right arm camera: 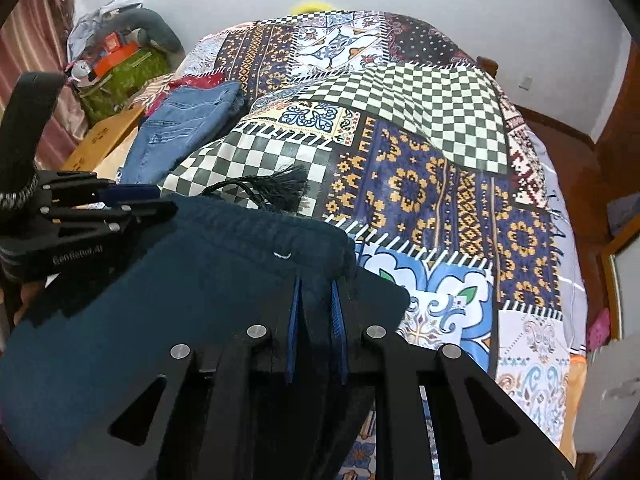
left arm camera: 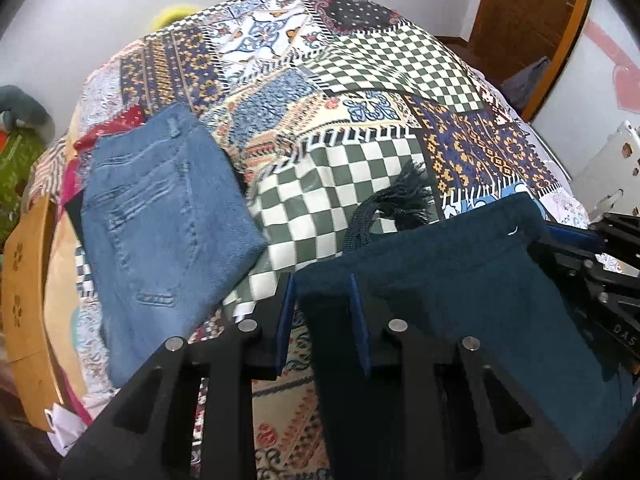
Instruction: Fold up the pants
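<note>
Dark teal pants (left arm camera: 460, 288) lie folded on the patchwork bedspread, waistband and frayed drawstring (left arm camera: 404, 196) toward the far side. My left gripper (left arm camera: 322, 300) is at their left edge; its jaws stand apart with the fabric corner between them. In the right wrist view the pants (right arm camera: 180, 288) fill the lower left. My right gripper (right arm camera: 316, 304) is shut on the waistband's right end, fabric pinched between the blue pads. The left gripper also shows there (right arm camera: 132, 204) at the waistband's left end.
Folded light blue jeans (left arm camera: 160, 232) lie on the bed to the left. A cardboard box (left arm camera: 24, 296) stands beside the bed at left. The bedspread (left arm camera: 360, 120) stretches beyond. A wooden door (left arm camera: 528, 20) is at the far right.
</note>
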`<state>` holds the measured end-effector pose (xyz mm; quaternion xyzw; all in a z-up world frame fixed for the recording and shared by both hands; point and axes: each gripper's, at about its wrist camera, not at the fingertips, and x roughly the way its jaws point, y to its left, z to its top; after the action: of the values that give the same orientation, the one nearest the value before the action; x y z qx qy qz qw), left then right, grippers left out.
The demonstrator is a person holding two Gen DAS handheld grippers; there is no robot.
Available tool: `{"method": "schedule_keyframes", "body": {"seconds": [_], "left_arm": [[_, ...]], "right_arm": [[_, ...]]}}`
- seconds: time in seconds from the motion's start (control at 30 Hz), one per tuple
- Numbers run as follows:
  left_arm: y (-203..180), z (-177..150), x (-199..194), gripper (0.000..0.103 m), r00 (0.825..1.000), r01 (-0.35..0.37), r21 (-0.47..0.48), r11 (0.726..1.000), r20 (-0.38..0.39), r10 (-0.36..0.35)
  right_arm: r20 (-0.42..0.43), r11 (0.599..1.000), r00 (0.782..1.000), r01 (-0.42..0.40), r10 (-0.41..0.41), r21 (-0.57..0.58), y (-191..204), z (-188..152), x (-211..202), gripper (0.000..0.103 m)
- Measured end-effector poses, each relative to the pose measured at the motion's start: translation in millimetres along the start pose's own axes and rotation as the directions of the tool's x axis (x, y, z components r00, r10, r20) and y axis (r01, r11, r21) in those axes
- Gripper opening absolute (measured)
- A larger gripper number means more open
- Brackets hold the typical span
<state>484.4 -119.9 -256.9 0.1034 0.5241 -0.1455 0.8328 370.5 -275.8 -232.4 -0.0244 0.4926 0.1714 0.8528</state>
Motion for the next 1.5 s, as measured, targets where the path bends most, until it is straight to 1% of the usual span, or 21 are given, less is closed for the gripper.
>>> {"method": "schedule_keyframes", "body": {"seconds": [0.13,0.2,0.23,0.3,0.33,0.37,0.43,0.47,0.53,0.63,0.73,0.77,0.9,1.0,1.13,1.2,1.23,1.33,1.4,1.43,1.5], "left_arm": [[0.4,-6.3,-25.9,0.029,1.0,-0.007,0.004,1.0,0.02,0.007],[-1.9,-12.0,-42.9,0.033,0.999,-0.015,0.007,1.0,0.048,0.014],[-3.4,-16.3,-52.5,0.036,0.998,-0.007,0.005,1.0,0.062,0.007],[-6.0,-24.1,-65.7,0.051,0.997,0.012,0.001,1.0,0.08,-0.012],[-8.8,-29.4,-72.3,0.054,0.996,0.021,0.006,1.0,0.083,-0.021],[-12.1,-34.1,-77.0,0.057,0.996,0.022,0.017,1.0,0.083,-0.023],[-20.6,-45.8,-85.6,0.058,0.996,0.01,0.046,0.999,0.083,-0.014],[-24.7,-51.9,-88.6,0.059,0.997,0.005,0.058,0.998,0.08,-0.01],[-31.7,-65.2,-92.4,0.063,0.998,0.007,0.075,0.997,0.067,-0.013],[-38.3,-86.1,-92.8,0.067,0.999,0.0,0.092,0.996,0.042,-0.004],[-35.6,-107.9,-95.8,0.069,0.999,-0.013,0.076,0.997,0.042,0.01],[-33.1,-113.7,-98.2,0.069,0.999,-0.015,0.067,0.998,0.045,0.012],[-21.0,-140.3,-112.0,0.07,0.997,-0.048,0.044,0.998,0.07,0.045],[-9.3,-161.5,-117.7,0.07,0.997,-0.045,0.011,0.999,0.056,0.045],[4.9,-194.5,-115.8,0.07,0.996,-0.088,-0.013,0.996,0.011,0.088],[14.1,-204.0,-118.4,0.07,0.997,-0.076,-0.057,0.995,0.022,0.077],[21.1,-206.8,-119.1,0.07,0.997,-0.069,-0.088,0.994,0.013,0.07],[34.7,-212.9,-120.1,0.07,0.997,-0.074,-0.139,0.988,0.004,0.075],[40.5,-214.9,-118.7,0.07,0.996,-0.089,-0.151,0.984,-0.012,0.089],[40.7,-215.4,-118.6,0.07,0.995,-0.098,-0.155,0.983,-0.015,0.097],[43.1,-214.1,-121.5,0.07,0.99,-0.143,-0.148,0.979,-0.017,0.142]], "right_arm": [[0.0,0.999,0.999,0.04,-0.04,-0.016,6.3,-0.1,-19.9,0.016],[0.018,0.999,0.999,0.034,-0.034,-0.03,11.8,-2.7,-34.3,0.018],[0.026,0.999,0.999,0.027,-0.026,-0.033,14.7,-4.6,-40.4,0.023],[0.047,0.999,0.999,0.003,-0.001,-0.04,23.4,-9.4,-55.3,0.031],[0.056,0.999,0.998,-0.006,0.009,-0.042,27.2,-11.8,-59.8,0.038],[0.065,0.999,0.998,-0.016,0.019,-0.046,32.1,-14.8,-64.6,0.048],[0.072,0.998,0.997,-0.021,0.026,-0.062,44.3,-22.7,-73.4,0.06],[0.074,0.997,0.997,-0.018,0.023,-0.072,48.5,-25.8,-75.5,0.063],[0.071,0.994,0.997,-0.009,0.016,-0.105,60.3,-35.0,-80.4,0.064],[0.03,0.991,0.999,-0.009,0.013,-0.133,70.9,-50.1,-79.8,0.064],[-0.033,0.991,0.999,-0.016,0.011,-0.136,74.7,-68.4,-72.8,0.064],[-0.039,0.991,0.999,-0.012,0.007,-0.133,75.6,-74.8,-73.0,0.064],[-0.012,0.991,1.0,0.014,-0.015,-0.133,78.5,-98.6,-88.4,0.064],[-0.003,0.994,1.0,0.01,-0.011,-0.112,76.8,-111.2,-97.9,0.064],[0.009,0.999,1.0,-0.011,0.012,-0.043,66.7,-127.1,-108.2,0.064],[0.012,0.999,0.999,-0.034,0.034,0.002,59.5,-135.0,-111.8,0.065],[0.015,0.999,0.999,-0.037,0.037,0.021,56.6,-139.0,-113.5,0.065],[0.018,0.998,1.0,-0.021,0.02,0.055,48.1,-149.9,-120.2,0.065],[0.016,0.998,1.0,0.014,-0.015,0.063,42.7,-156.8,-123.6,0.065],[0.017,0.997,1.0,0.016,-0.018,0.072,38.8,-160.1,-126.1,0.066],[0.023,0.995,1.0,0.012,-0.015,0.098,29.7,-162.4,-130.7,0.068]]}}
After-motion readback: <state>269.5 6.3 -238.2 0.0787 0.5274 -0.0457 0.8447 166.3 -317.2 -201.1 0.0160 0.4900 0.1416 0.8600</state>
